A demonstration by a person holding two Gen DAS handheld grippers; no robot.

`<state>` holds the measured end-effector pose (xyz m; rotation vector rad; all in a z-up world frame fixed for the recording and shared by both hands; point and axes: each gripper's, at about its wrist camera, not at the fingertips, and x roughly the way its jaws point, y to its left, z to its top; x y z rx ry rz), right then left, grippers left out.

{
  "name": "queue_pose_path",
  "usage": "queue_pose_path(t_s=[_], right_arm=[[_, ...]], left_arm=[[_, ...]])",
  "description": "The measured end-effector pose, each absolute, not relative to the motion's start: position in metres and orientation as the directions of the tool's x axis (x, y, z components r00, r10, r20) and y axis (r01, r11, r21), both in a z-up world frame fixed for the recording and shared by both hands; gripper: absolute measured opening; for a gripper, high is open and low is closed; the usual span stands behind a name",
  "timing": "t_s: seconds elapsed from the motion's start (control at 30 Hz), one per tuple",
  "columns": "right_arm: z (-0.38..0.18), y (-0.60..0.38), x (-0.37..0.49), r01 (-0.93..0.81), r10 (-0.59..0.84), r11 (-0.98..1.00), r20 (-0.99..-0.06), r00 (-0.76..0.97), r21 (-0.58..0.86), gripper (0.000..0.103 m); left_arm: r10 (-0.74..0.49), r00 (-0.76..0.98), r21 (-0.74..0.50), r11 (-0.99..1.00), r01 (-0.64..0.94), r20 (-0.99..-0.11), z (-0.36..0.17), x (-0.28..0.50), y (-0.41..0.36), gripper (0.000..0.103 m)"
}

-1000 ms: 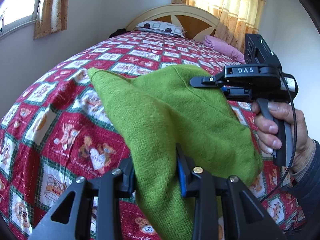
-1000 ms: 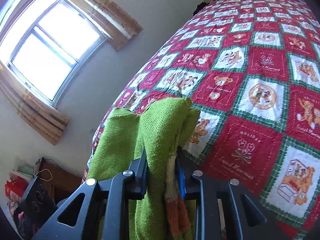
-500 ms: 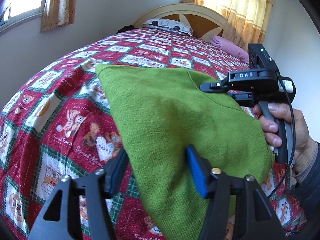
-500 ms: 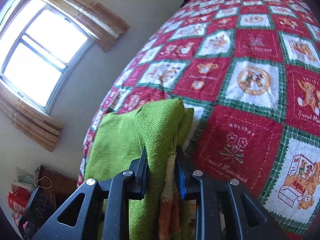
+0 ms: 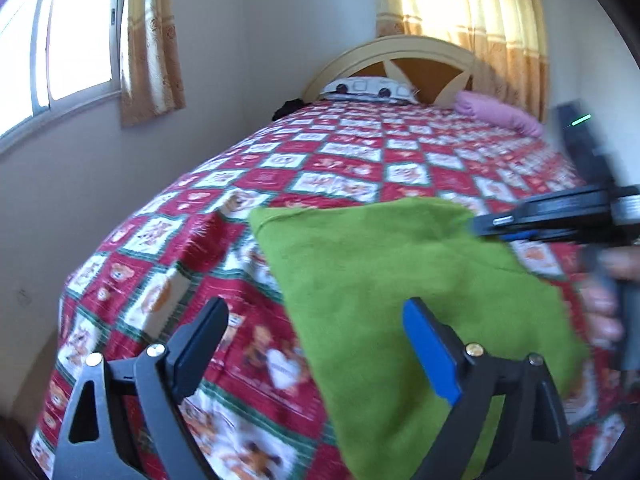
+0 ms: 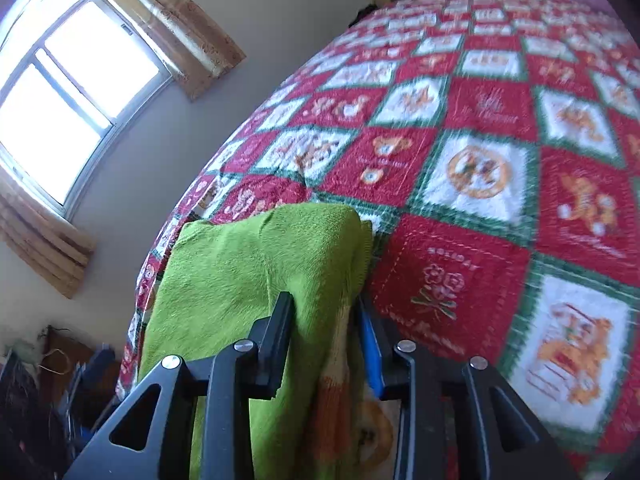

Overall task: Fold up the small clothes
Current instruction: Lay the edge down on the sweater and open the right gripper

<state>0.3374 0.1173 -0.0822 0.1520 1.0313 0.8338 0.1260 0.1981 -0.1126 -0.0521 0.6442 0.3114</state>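
Jaws of the left gripper (image 5: 316, 322) stand wide and are opening; the near edge of the green knitted garment (image 5: 400, 280) lies between them, but neither pad presses on it. Jaws of the right gripper (image 6: 326, 320) are narrow and also opening, with the thick folded edge of the green knitted garment (image 6: 256, 276) between them. The dark pad touches the cloth; whether the blue pad does cannot be told.

The garment lies on the red and white patchwork bedspread (image 5: 340, 172), near the foot corner of the bed on the window side. It looks folded over into a flat, roughly square packet, with an orange and cream part showing under the green layer at the right gripper. This fold seems done and both grippers appear to be letting go. What is probably left is one more fold or some smoothing.

Beyond the garment, toward the headboard, there are a white patterned pillow (image 5: 368, 88) and a pink pillow (image 5: 496, 114), both well apart from it. The bedspread around the garment carries nothing else, so nothing stands in the way.
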Motion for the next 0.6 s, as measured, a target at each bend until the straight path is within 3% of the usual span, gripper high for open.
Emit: queue_pose_path(t_s=[0.13,0.23,0.27,0.3,0.4,0.6], right_arm=[[-0.055,0.104,0.291,-0.627,0.709,0.634,-0.664,0.236,0.454,0.038],[-0.059,0.109,0.261,-0.685,0.654,0.638,-0.718,0.239,0.352,0.038],[-0.064,0.110,0.256,-0.686,0.621,0.657,-0.741,0.256,0.313,0.035],[-0.073,0.111,0.255,-0.679,0.578,0.681,-0.771,0.268,0.275,0.024],[-0.089,0.100,0.262,-0.647,0.569,0.703,-0.779,0.262,0.296,0.023],[-0.102,0.089,0.259,-0.646,0.596,0.698,-0.750,0.286,0.308,0.022]], left_arm=[[0.264,0.729,0.029,0.948,-0.318,-0.632,-0.130,0.137,0.208,0.093],[0.256,0.726,0.026,0.950,-0.312,-0.639,-0.137,0.141,0.203,0.093],[0.258,0.722,0.033,0.950,-0.310,-0.642,-0.138,0.142,0.200,0.093],[0.256,0.720,0.036,0.951,-0.306,-0.645,-0.139,0.143,0.197,0.094],[0.273,0.719,0.042,0.946,-0.322,-0.639,-0.143,0.141,0.197,0.102],[0.210,0.744,-0.064,0.945,-0.321,-0.634,-0.150,0.122,0.206,0.103]])
